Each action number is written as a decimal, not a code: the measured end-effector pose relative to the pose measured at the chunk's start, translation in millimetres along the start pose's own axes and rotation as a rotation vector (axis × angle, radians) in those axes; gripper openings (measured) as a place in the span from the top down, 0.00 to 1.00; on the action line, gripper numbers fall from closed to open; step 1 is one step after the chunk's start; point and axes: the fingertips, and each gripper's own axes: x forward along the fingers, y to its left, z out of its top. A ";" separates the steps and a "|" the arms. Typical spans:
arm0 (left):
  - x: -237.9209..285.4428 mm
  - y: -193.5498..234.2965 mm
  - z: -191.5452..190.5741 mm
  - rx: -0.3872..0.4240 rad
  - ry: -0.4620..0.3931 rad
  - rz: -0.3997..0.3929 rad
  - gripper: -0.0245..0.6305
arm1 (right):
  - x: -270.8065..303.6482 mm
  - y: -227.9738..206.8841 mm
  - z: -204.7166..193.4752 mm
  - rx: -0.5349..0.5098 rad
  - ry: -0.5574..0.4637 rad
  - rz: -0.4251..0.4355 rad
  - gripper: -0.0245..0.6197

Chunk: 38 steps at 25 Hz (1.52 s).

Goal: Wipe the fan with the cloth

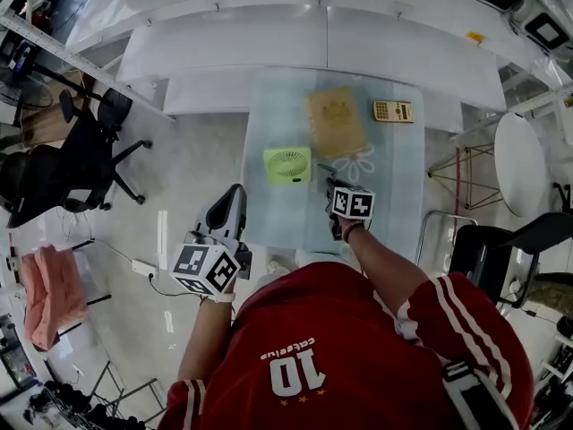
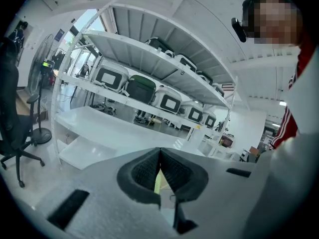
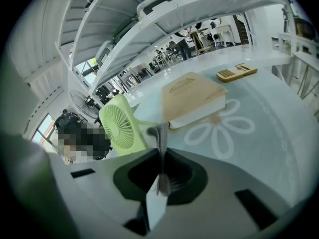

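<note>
1. On a glass-topped table (image 1: 398, 213) printed with a white flower (image 1: 359, 162), a green fan (image 1: 287, 165) stands upright near the left edge, its round grille facing the person.
2. Just right of the fan, the right gripper (image 1: 329, 183) reaches over the table. The right gripper view shows its jaws clenched on a thin grey cloth (image 3: 160, 133), which sticks up from between the pads.
3. In that view the cloth rises between the fan (image 3: 119, 126) on the left and the near corner of a tan book (image 3: 192, 98) on the right. Whether it touches the fan cannot be told.
4. The book (image 1: 336, 121) lies flat beyond the fan. A calculator (image 1: 393, 110) rests to its right, near the table's far edge.
5. The left gripper (image 1: 235, 193) hangs at the table's near left corner, mostly over the floor. Its pads are pressed together at the tips, with nothing between them (image 2: 159, 156).
6. A black office chair (image 1: 81, 164) stands on the floor well to the left, and white shelves line the far side.
</note>
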 end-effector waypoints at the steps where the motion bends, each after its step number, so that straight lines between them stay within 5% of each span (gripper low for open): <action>1: 4.4 -2.6 -0.4 0.001 0.002 -0.003 0.96 | -1.5 -3.7 0.6 0.001 0.001 0.001 0.93; 13: 14.5 -18.9 -3.6 0.009 0.002 -0.035 0.96 | -24.4 -6.3 20.0 -0.001 -0.057 0.039 0.93; 24: -61.2 -18.0 3.3 0.033 -0.060 -0.089 0.96 | -118.9 -2.0 11.4 -0.003 -0.211 -0.062 0.93; 38: -176.7 -31.1 -0.5 0.084 -0.108 -0.144 0.96 | -252.8 111.6 -34.5 -0.211 -0.364 -0.008 0.92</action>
